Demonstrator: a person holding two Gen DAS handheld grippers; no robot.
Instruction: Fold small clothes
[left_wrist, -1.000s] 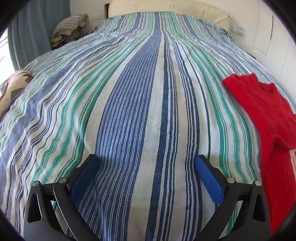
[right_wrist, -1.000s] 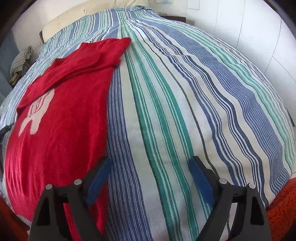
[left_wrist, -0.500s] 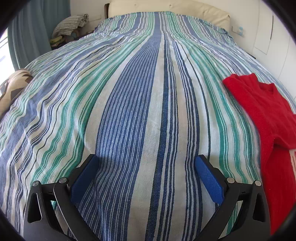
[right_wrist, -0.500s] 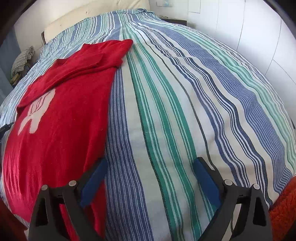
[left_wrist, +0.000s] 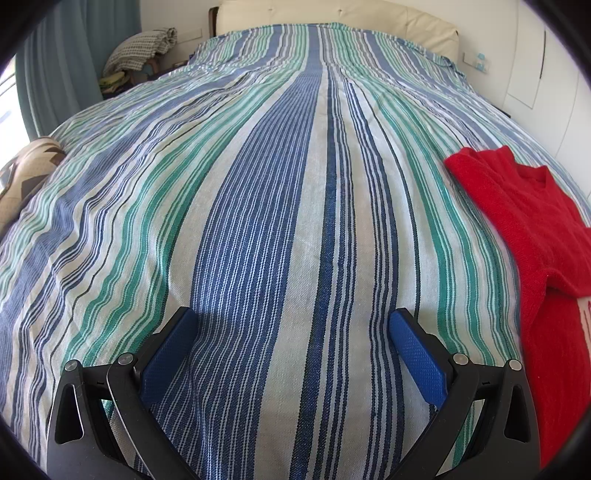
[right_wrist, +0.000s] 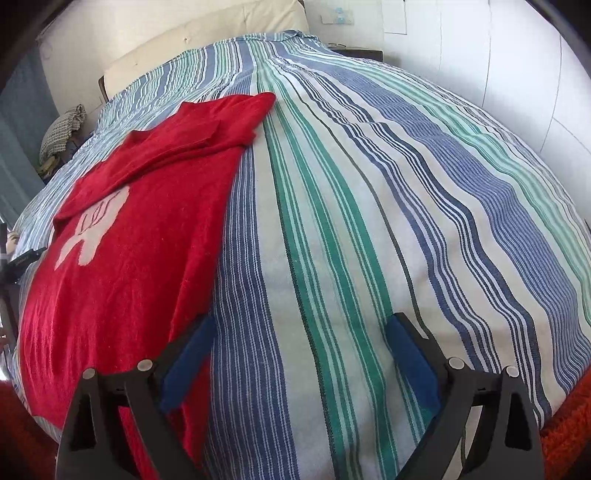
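A red knitted sweater (right_wrist: 140, 229) with a white motif lies flat on the striped bed cover (right_wrist: 332, 221), its sleeves folded across the chest. In the left wrist view the sweater (left_wrist: 535, 236) lies at the right edge. My right gripper (right_wrist: 299, 350) is open and empty, low over the cover, its left finger beside the sweater's right hem. My left gripper (left_wrist: 291, 347) is open and empty over bare cover, well left of the sweater.
A cream headboard (left_wrist: 332, 14) stands at the far end. A folded checked cloth (left_wrist: 140, 48) lies on a stand at the far left. White cupboard doors (right_wrist: 498, 55) line the right wall. An orange rug (right_wrist: 565, 435) lies beyond the bed's right edge.
My right gripper has drawn back and turned slightly, so the sweater sits a little further up and right in its view. The left gripper has not moved.
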